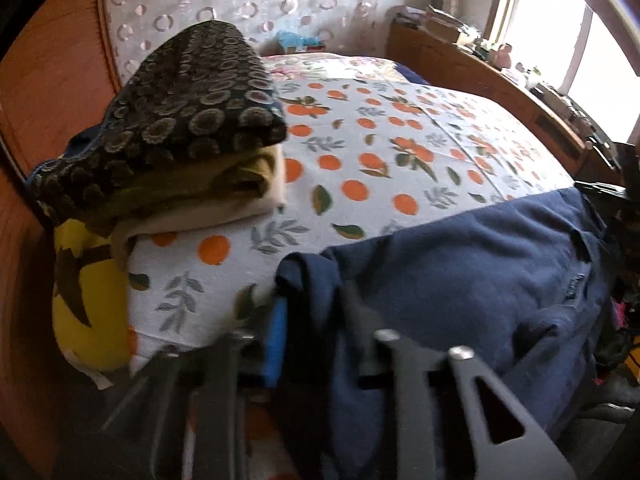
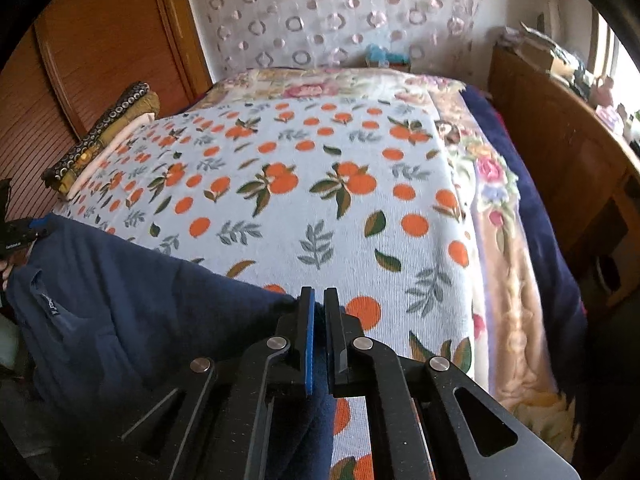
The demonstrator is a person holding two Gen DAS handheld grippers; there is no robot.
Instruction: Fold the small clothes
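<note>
Both grippers clamped on the navy garment at the near edge of the bed.

My right gripper (image 2: pixel 316 320) points forward over the bed, its jaws nearly closed and pinching one corner of the navy garment (image 2: pixel 120 300); my left gripper (image 1: pixel 312 312) holds the opposite corner, cloth bunched between its fingers, though that view is blurred. The garment hangs spread between the two along the bed's near edge, its upper edge lying on the orange-print sheet (image 2: pixel 320 200). On the far left of the sheet sits a stack of folded clothes (image 1: pixel 180 128), dark patterned piece on top, well apart from the garment. A floral blanket (image 2: pixel 492 184) lies under the sheet to the right, beside a wooden desk (image 2: pixel 560 152) cluttered near the window.
</note>
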